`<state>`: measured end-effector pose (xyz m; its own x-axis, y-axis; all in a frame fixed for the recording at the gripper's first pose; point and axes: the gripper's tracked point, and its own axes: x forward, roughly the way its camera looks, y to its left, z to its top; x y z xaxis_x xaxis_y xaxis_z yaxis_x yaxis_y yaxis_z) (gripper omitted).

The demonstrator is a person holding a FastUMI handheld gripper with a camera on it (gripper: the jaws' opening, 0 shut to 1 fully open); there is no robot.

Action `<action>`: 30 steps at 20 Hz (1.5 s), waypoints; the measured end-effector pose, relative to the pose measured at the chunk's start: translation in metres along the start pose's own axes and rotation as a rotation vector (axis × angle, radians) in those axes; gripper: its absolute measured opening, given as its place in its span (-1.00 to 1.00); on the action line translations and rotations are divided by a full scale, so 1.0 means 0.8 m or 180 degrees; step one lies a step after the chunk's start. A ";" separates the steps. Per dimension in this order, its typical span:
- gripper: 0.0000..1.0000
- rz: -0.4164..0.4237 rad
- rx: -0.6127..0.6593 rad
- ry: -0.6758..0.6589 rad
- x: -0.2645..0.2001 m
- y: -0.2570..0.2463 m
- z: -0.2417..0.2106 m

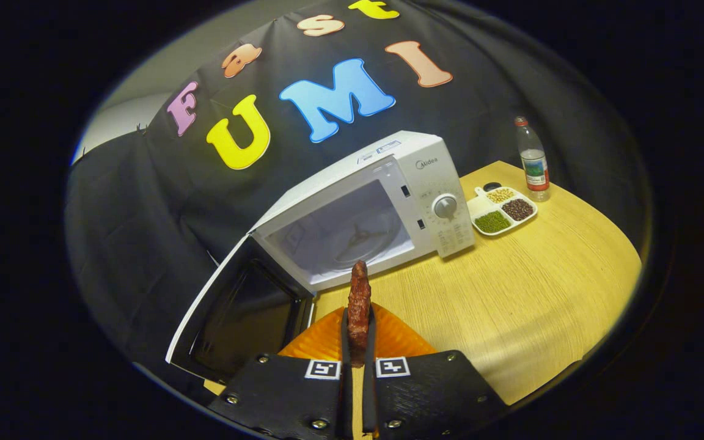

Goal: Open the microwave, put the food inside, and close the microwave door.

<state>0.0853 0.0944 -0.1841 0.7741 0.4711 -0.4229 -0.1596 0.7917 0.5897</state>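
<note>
A: Which step?
B: Door's open. The gripper (359, 333), low centre of the frame, has its fingers closed tight on the food (359, 302) — a reddish-brown strip standing upright over an orange plate (321, 342).
A: Next?
B: Carry it forward into the microwave (358, 205) at centre — clearing its open door (236, 311), lower left.

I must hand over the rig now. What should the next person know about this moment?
Gripper: fingers shut on the piece of food, held upright above the orange plate.
Microwave: on the wooden table, beyond the fingers; its door is swung open and the cavity is free.
Done: door opened, food picked up.
Left: put the food inside, release it, close the door.
</note>
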 end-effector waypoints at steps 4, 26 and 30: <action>-0.87 0.0058 0.0171 -0.0049 0.050 0.008 0.019; -0.85 0.0136 0.0499 -0.0277 0.304 0.005 0.065; -0.80 0.0095 0.0414 -0.0386 0.318 0.001 0.071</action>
<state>0.3167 0.1924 -0.2521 0.8396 0.4372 -0.3225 -0.1092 0.7174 0.6881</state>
